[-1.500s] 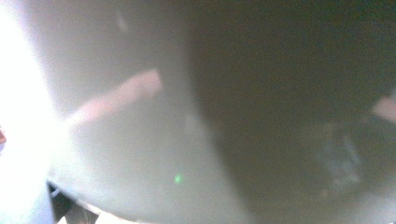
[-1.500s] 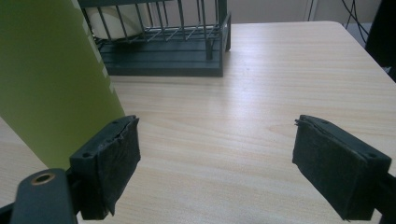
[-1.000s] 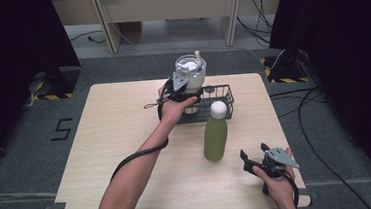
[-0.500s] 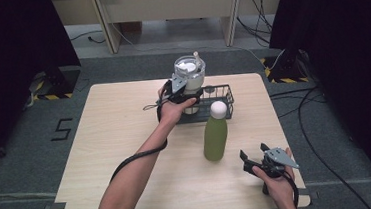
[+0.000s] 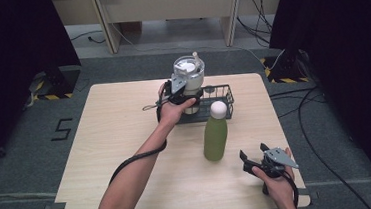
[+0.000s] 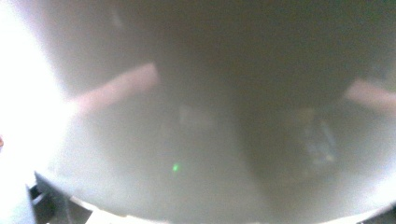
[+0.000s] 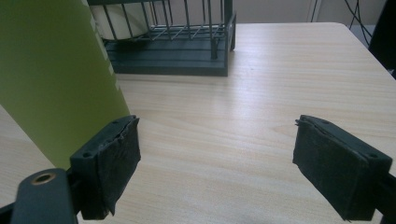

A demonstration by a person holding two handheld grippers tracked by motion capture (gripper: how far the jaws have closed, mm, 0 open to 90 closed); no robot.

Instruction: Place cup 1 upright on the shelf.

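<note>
Nothing has shifted since the earlier frames: both hands and every object on the worktop (image 5: 127,154) hold the same positions.

At the far left, on the dark floor beside the worktop, a mark reading "5" (image 5: 63,129) is legible in the high view. No other writing can be read from that view.

Left of centre, the left gripper (image 5: 181,89) is extended to the far edge of the worktop and sits against the white jug (image 5: 189,79), a pale lidded container with a spout at its top. The jug stands in the left end of the black wire basket (image 5: 223,101). In the left gripper view the pale wall of the jug (image 6: 196,93) is pressed up to the lens and out of focus; the state of this gripper's fingers cannot be determined.

Centre: the green bottle (image 5: 215,132) with a white cap stands upright on the worktop, just in front of the basket and apart from it. In the right gripper view a strip of white lettering runs along the bottle's (image 7: 51,79) edge, cut off and not readable.

Right: the right gripper (image 5: 250,162) is held near the front right corner, close to the bottle without touching it. Its fingers (image 7: 112,163) are spread with only bare worktop between them; the left pad sits just in front of the bottle's base.
</note>
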